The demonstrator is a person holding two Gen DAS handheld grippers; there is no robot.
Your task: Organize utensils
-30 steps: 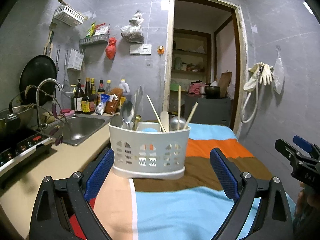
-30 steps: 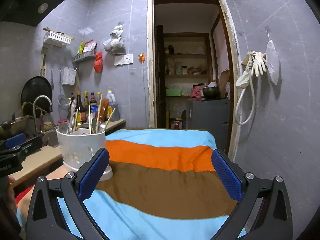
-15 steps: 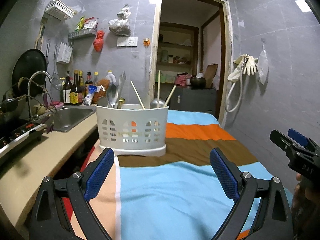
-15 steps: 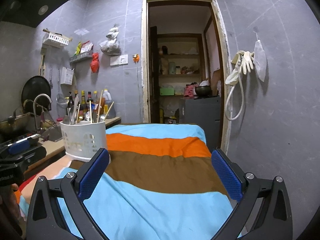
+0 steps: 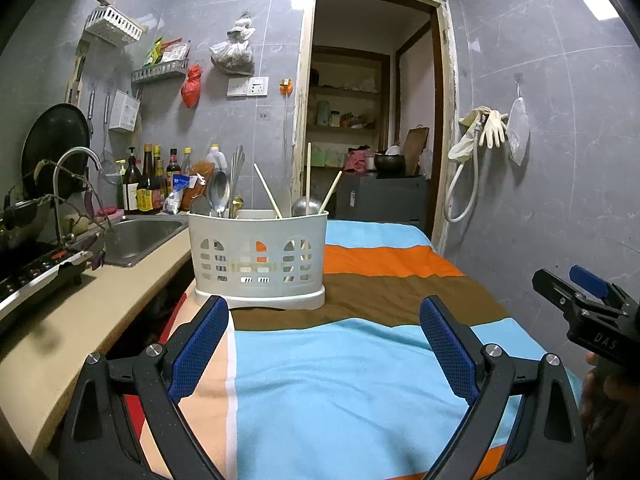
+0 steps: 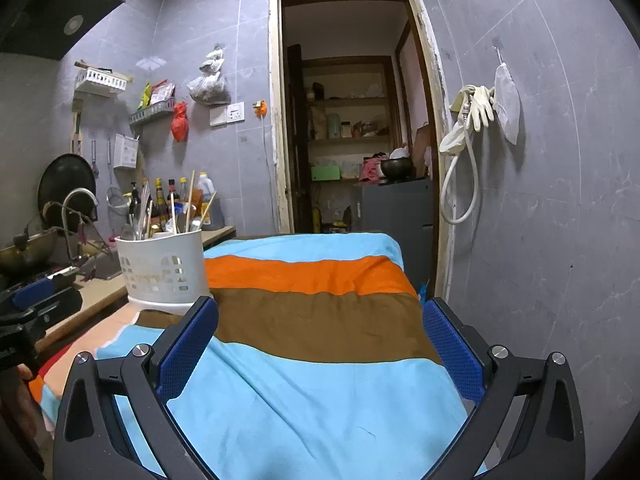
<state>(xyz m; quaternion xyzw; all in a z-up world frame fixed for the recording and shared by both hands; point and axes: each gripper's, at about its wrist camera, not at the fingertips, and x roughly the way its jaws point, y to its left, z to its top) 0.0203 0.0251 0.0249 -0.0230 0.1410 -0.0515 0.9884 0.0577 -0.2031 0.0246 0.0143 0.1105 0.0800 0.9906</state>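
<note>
A white slotted utensil caddy (image 5: 258,256) stands on the striped cloth (image 5: 352,376), at its far left. It holds spoons (image 5: 219,194), chopsticks (image 5: 267,191) and a ladle (image 5: 306,205), all upright. It also shows in the right wrist view (image 6: 162,268). My left gripper (image 5: 324,344) is open and empty, a short way in front of the caddy. My right gripper (image 6: 320,344) is open and empty over the cloth (image 6: 320,360), to the right of the caddy. Each gripper shows at the edge of the other's view.
A beige counter (image 5: 80,320) with a steel sink (image 5: 140,236), tap (image 5: 68,184) and stove (image 5: 32,272) runs along the left. Sauce bottles (image 5: 148,184) stand at the back. An open doorway (image 5: 372,120) is behind the table. A grey tiled wall (image 6: 560,200) is close on the right.
Both grippers have drawn back from the caddy, which now looks farther away. Both stay open and empty. The caddy has not moved.
</note>
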